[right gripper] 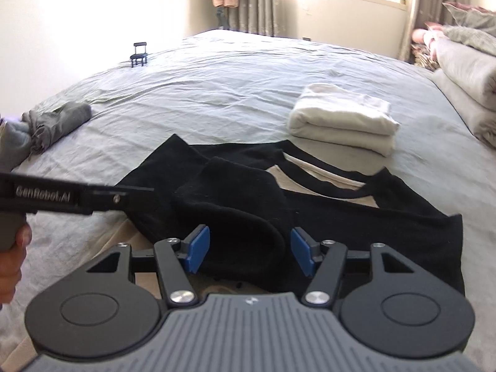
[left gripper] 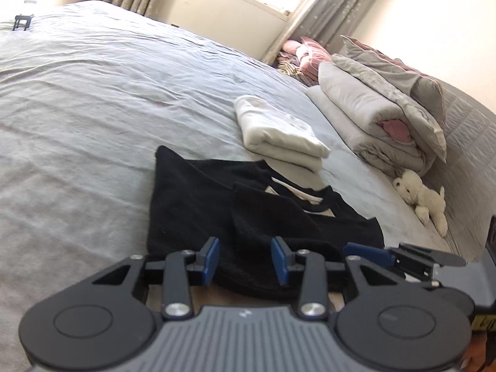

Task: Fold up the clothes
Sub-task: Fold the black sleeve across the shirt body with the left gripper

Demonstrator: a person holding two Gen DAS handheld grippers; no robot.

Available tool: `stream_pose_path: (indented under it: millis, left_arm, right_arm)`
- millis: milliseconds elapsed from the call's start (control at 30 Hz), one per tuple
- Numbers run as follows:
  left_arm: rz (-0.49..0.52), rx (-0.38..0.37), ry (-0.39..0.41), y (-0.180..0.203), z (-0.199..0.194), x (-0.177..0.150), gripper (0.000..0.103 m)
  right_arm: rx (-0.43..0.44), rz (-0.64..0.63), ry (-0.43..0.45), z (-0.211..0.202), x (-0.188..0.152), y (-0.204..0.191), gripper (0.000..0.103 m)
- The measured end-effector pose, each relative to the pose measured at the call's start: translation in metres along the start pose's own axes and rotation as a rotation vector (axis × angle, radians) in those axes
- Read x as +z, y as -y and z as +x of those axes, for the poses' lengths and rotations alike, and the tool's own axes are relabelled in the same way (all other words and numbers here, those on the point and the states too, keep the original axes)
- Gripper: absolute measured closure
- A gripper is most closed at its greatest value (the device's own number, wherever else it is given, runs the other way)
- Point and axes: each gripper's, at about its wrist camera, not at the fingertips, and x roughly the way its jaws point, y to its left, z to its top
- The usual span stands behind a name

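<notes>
Black knit, partly doubled over itself: the black garment (left gripper: 198, 204) spread on the grey bed sheet (left gripper: 93, 93), just this side of the folded white stack (left gripper: 279, 130). Left wrist view: left gripper (left gripper: 245, 260) hovering at the near hem, jaws parted, blue pads clear of cloth, nothing held. Right gripper (left gripper: 372, 252) seen edge-on at the side, gap impossible to judge from here. Beyond, rolled bedding (left gripper: 372, 108) and a plush toy (left gripper: 424, 198).

Right wrist view: right gripper (right gripper: 249, 251) parted wide around a raised black hump of the garment, empty-handed, pads not pinching. Left tool crossing in from the side, a hand (right gripper: 12, 260) on its grip. Crumpled grey clothing (right gripper: 59, 121) well apart.

Likely trouble: closing on the hump and catching several layers or the sheet beneath, dragging the fold askew; uneven lift between the two tools, skewing the edges; a wide swing nudging the white stack.
</notes>
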Motion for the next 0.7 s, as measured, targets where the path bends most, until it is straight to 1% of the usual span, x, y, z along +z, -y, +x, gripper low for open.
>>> stream_pose_path:
  millis: [67, 233, 367, 433, 500, 533, 567, 633, 700]
  left_arm:
    - [-0.036, 0.032, 0.008, -0.010, -0.001, 0.005, 0.069]
    - [-0.082, 0.057, 0.012, -0.022, -0.002, 0.010, 0.069]
    - [-0.119, 0.081, 0.015, -0.031, -0.002, 0.013, 0.069]
    - [-0.137, 0.090, 0.015, -0.036, -0.002, 0.015, 0.069]
    - [-0.147, 0.094, 0.012, -0.039, 0.000, 0.016, 0.069]
    - [-0.152, 0.098, 0.012, -0.041, 0.001, 0.015, 0.069]
    - [-0.157, 0.101, 0.012, -0.042, 0.002, 0.015, 0.069]
    - [-0.167, 0.107, 0.013, -0.044, 0.004, 0.015, 0.069]
    - [-0.171, 0.107, 0.022, -0.045, 0.005, 0.016, 0.071]
  right_arm:
    - [0.007, -0.061, -0.005, 0.009, 0.004, -0.013, 0.046]
    - [-0.027, -0.218, -0.023, 0.033, 0.009, -0.039, 0.046]
    - [-0.120, -0.379, -0.021, 0.046, 0.006, -0.055, 0.047]
    - [-0.159, -0.446, -0.018, 0.052, 0.005, -0.060, 0.049]
    - [-0.183, -0.490, -0.015, 0.058, 0.004, -0.063, 0.060]
    - [-0.189, -0.489, -0.011, 0.059, 0.005, -0.061, 0.080]
    - [-0.191, -0.472, -0.004, 0.058, 0.007, -0.058, 0.098]
    - [-0.194, -0.437, 0.010, 0.056, 0.011, -0.050, 0.097]
    - [-0.203, -0.360, 0.050, 0.044, 0.017, -0.037, 0.097]
